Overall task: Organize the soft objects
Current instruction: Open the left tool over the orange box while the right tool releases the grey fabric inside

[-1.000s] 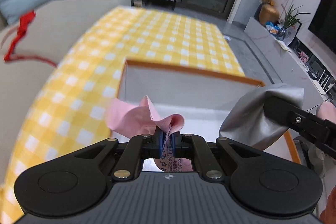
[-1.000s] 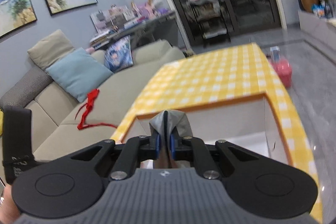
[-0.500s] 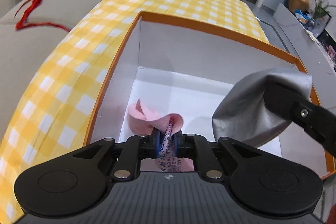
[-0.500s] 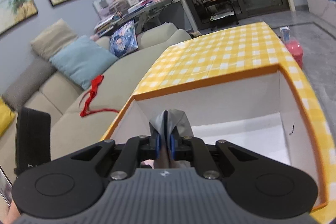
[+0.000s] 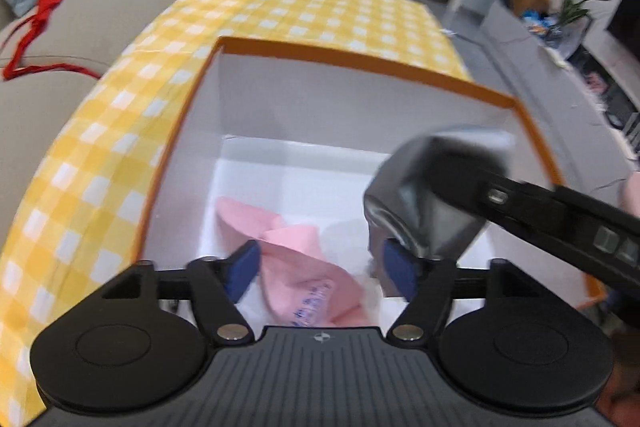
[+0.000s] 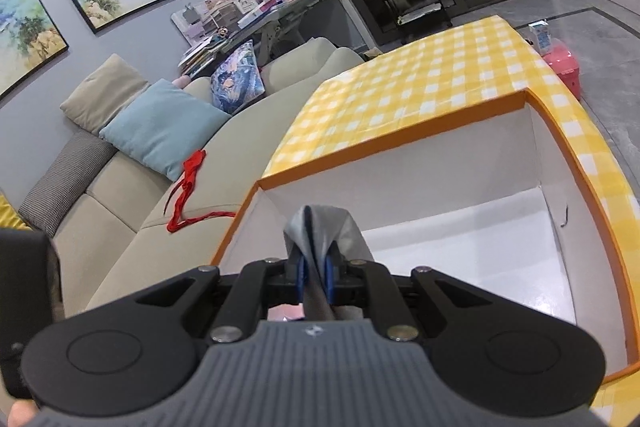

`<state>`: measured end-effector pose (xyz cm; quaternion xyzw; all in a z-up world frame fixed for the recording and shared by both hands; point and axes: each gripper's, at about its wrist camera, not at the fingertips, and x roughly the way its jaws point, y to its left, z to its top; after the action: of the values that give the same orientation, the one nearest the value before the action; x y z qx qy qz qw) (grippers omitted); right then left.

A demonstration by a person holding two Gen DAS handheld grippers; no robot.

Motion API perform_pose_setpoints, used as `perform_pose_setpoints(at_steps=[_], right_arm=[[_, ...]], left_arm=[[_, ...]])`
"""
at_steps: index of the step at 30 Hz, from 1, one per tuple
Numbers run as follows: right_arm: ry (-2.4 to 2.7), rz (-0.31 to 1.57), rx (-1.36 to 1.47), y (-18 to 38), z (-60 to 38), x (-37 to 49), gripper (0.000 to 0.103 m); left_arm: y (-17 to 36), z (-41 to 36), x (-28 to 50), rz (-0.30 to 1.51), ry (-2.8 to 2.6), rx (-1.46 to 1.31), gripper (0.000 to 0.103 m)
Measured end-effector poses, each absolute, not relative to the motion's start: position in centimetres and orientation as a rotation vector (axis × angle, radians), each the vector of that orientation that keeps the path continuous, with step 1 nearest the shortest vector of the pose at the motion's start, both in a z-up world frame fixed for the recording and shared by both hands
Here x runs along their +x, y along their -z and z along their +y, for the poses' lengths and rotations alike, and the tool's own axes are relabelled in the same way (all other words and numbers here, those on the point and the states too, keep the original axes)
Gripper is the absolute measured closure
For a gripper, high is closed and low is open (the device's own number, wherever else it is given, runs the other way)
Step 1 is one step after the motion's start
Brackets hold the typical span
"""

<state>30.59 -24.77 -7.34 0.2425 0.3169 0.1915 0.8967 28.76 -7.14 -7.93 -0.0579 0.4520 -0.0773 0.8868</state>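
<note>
My left gripper (image 5: 320, 269) hangs over the orange-rimmed box (image 5: 348, 59), fingers spread wide and holding nothing; the pink cloth (image 5: 296, 267) lies loose on the box floor at six o'clock. My right gripper (image 6: 313, 277) pinches the grey cloth (image 6: 324, 227) above the box, likely to drop it in too.

Each gripper, left gripper (image 5: 320, 267) and right gripper (image 6: 314, 277), has a grey ribbed body, black linkage arms with round silver fasteners, two black discs and blue finger pads (image 5: 242, 269).
</note>
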Motion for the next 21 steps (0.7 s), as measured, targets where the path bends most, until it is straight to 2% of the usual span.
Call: perform_pose_setpoints(at_steps=[2,4,7,9,15,17,19,21], right_arm=[[-0.392,0.658,0.499,7.3,-24.7,30.6,0.094],[-0.382,0.663,0.498,7.3,-24.6,30.6,0.093],[-0.374,0.682,0.477,7.4,-24.5,30.3,0.091],[-0.378,0.678,0.481,7.4,-24.7,30.1,0.085],[-0.379,0.662,0.494,7.1,-25.6,30.1,0.083],[-0.392,0.672,0.507,7.3,-25.6,30.3,0.067],[-0.396,0.669,0.521,7.5,-25.6,30.3,0.026],[-0.383,0.655,0.546,7.6,-25.7,30.2,0.005]], left_arm=[[7.4,-7.1,28.0,0.91,0.169,-0.123,0.015],[6.9,-7.2,27.5,0.901,0.163,-0.114,0.009],[6.0,-7.2,27.0,0.867,0.118,-0.074,0.009],[5.5,-7.0,26.9,0.854,0.116,-0.061,0.008],[4.8,-6.9,25.8,0.768,0.085,-0.008,0.006],[4.9,-6.7,25.9,0.765,0.075,-0.016,0.006],[4.9,-6.4,26.0,0.762,0.081,-0.027,0.006],[5.2,-6.2,25.6,0.748,0.096,-0.006,0.006]])
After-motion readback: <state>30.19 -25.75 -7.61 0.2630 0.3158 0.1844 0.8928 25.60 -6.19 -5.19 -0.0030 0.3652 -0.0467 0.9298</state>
